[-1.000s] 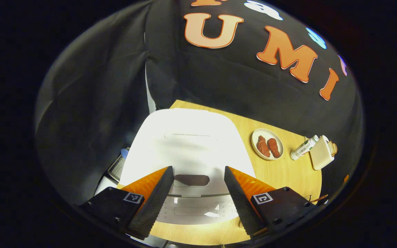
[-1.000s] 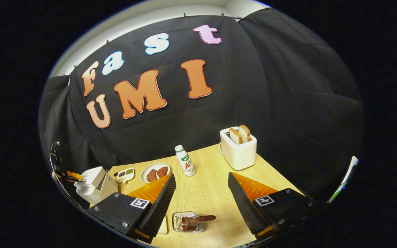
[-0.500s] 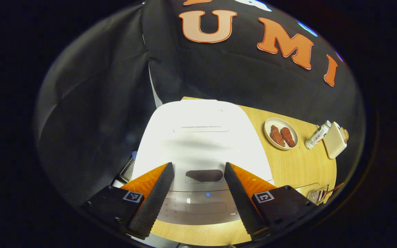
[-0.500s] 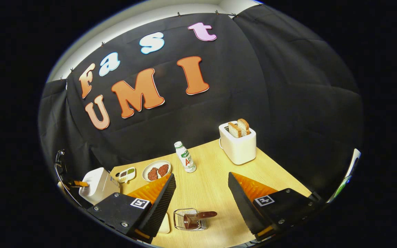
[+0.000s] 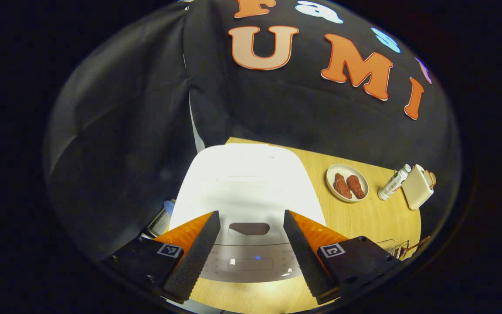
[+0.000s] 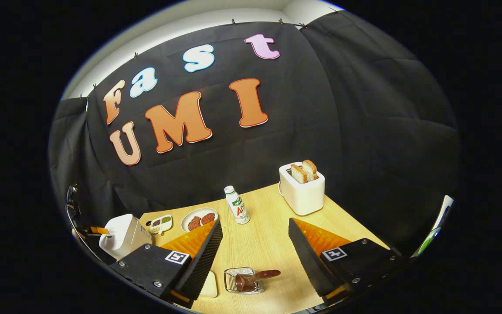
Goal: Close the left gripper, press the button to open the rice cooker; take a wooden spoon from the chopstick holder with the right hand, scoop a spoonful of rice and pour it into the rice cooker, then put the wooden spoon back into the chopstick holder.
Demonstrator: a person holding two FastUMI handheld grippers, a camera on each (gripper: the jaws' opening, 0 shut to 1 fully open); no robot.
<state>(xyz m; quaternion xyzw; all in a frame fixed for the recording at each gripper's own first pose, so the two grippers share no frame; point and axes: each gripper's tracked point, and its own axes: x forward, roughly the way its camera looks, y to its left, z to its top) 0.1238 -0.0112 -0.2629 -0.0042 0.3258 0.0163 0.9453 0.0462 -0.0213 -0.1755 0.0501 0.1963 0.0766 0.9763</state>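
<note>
While held in holder point(image 6: 241, 281), wooden spoon point(image 6: 259, 276) points right.

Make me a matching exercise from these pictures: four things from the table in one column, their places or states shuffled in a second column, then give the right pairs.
Things
1. rice cooker
2. wooden spoon
3. toast slices
4. left claw

Places or states
A. standing up out of the white toaster
B. fingers apart, above the cooker's dark lid button
C. lid shut, white, at the table's left end
D. lying in the wire chopstick holder, handle poking out

Pairs: 1-C, 2-D, 3-A, 4-B
</note>
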